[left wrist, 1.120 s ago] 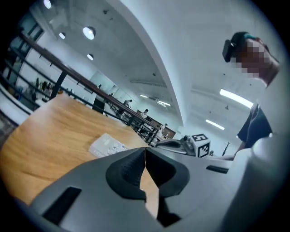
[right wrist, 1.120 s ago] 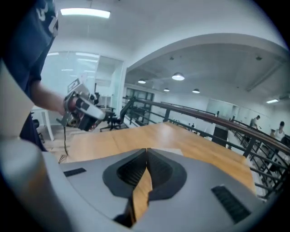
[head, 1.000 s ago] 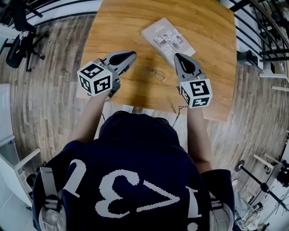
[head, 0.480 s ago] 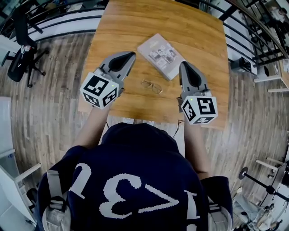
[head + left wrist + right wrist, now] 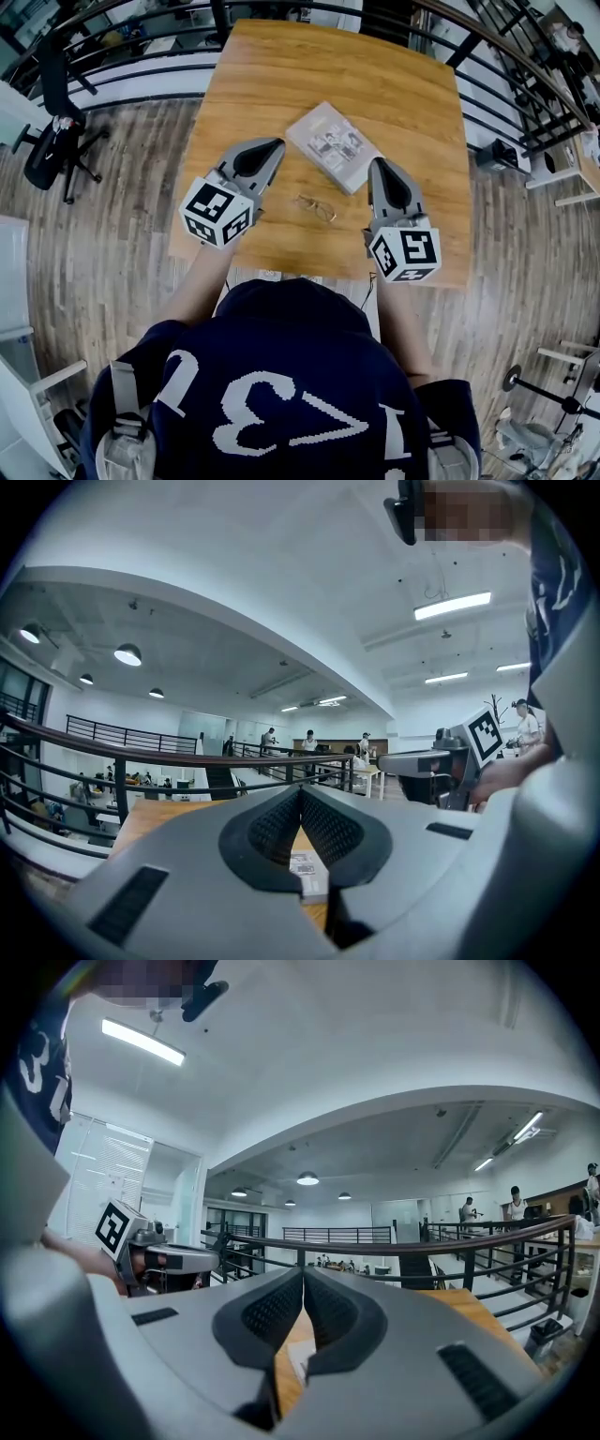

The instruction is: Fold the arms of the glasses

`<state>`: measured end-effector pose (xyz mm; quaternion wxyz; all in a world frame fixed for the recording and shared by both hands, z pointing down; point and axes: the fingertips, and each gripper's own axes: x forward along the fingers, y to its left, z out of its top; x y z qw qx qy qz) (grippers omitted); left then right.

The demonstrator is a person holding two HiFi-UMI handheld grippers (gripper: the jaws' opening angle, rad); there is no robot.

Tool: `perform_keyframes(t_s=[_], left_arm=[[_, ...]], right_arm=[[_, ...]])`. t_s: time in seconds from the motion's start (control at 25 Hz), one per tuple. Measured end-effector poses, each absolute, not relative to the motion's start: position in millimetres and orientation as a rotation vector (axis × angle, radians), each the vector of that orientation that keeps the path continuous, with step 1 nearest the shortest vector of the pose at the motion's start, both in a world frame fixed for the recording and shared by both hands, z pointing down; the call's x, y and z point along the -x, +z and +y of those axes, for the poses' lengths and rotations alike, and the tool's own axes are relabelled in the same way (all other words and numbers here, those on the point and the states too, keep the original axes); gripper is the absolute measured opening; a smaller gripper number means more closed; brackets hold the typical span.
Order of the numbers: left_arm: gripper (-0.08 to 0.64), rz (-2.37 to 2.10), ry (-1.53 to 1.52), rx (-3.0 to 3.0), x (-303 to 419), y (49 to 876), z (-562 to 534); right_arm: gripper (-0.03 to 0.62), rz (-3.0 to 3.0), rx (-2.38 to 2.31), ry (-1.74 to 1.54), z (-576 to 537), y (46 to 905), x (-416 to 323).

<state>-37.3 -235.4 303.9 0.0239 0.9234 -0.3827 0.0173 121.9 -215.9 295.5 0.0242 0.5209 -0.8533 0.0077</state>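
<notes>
Raised well off the bench point(image 5: 281, 75) within the last second: left gripper point(image 5: 273, 144) and right gripper point(image 5: 379, 165), both held level, each with jaws pressed together on nothing. Left lying flat on the wood between the two, near the booklet point(image 5: 333, 145) on its near side, touched by neither: the glasses point(image 5: 316, 207). Too small to judge arms folded or open; probably a finished fold, or a step back before a new approach.
</notes>
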Motion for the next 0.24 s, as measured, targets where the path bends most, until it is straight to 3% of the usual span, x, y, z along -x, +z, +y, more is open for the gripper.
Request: perform_keyframes(t_s=[0.24], left_arm=[[0.017, -1.198, 0.046, -2.858, 38.2, 299.2, -233.6]], right_arm=[[0.028, -2.646, -1.603, 0.021, -212.2, 292.9, -118.4]])
